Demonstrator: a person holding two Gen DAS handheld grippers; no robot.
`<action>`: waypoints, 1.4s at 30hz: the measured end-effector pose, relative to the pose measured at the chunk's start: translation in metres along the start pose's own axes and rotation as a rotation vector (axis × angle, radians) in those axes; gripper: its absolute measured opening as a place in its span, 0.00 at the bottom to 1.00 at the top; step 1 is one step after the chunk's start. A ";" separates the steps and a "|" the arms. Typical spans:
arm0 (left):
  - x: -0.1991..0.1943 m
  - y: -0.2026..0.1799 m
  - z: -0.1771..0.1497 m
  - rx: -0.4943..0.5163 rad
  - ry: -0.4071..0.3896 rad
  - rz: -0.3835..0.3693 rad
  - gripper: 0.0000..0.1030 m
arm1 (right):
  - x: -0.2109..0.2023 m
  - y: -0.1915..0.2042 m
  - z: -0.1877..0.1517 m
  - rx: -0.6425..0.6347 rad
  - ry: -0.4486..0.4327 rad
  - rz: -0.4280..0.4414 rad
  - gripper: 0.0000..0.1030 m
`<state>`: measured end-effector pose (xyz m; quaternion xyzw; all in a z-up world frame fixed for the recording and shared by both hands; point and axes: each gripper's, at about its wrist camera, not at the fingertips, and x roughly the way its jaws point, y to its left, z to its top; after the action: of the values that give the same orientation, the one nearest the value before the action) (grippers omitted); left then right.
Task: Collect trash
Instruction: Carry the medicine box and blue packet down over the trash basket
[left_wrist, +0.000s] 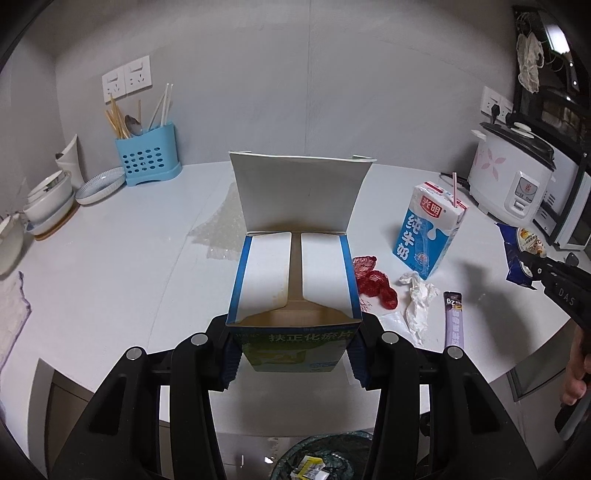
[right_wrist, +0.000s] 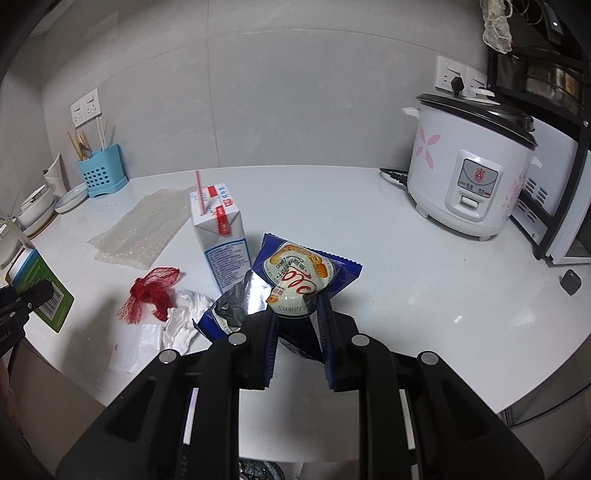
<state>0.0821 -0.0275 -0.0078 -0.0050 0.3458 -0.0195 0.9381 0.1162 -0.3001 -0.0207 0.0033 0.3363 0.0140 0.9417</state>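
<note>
The left gripper (left_wrist: 293, 354) is pinching an opened medicine box (left_wrist: 293, 295) by its two side walls, its jaws standing about half apart. The box is lying with its long axis running away from the camera, its open end and raised lid flap pointing toward the back wall, and it is hanging over the near edge of the worktop (left_wrist: 129, 258). The right gripper (right_wrist: 297, 332) is pressed nearly together on a blue cookie wrapper (right_wrist: 295, 280), which is standing up from the jaws, its printed face tilting toward the milk carton (right_wrist: 219, 236); its torn silver inside is sagging to the left.

On the worktop, the milk carton is standing upright with a straw poking from its top. Just beside it are lying a red mesh net (right_wrist: 153, 295) and a crumpled white tissue (right_wrist: 181, 317), touching one another.

The left wrist view alone is showing a purple sachet stick (left_wrist: 453, 319) lying with its long axis pointing away from the camera, right of the tissue, and a trash bin (left_wrist: 321, 459) sitting below the worktop edge, under the box. The right wrist view alone is showing the rice cooker (right_wrist: 469, 166) in full and the box's green back face with its barcode. Both views are showing a sheet of bubble wrap (right_wrist: 144, 229) lying flat and the blue utensil holder (left_wrist: 147, 157) at the wall.
</note>
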 end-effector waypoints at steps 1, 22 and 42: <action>-0.004 0.000 -0.002 0.000 -0.003 -0.002 0.45 | -0.004 0.002 -0.002 -0.002 -0.004 0.002 0.18; -0.081 -0.008 -0.103 -0.024 -0.096 -0.061 0.45 | -0.098 0.041 -0.107 -0.053 -0.132 0.090 0.18; -0.039 -0.036 -0.230 0.030 0.017 -0.090 0.45 | -0.063 0.046 -0.231 -0.070 -0.016 0.113 0.18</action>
<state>-0.0976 -0.0612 -0.1563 -0.0065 0.3530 -0.0670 0.9332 -0.0797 -0.2563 -0.1587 -0.0103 0.3274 0.0787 0.9415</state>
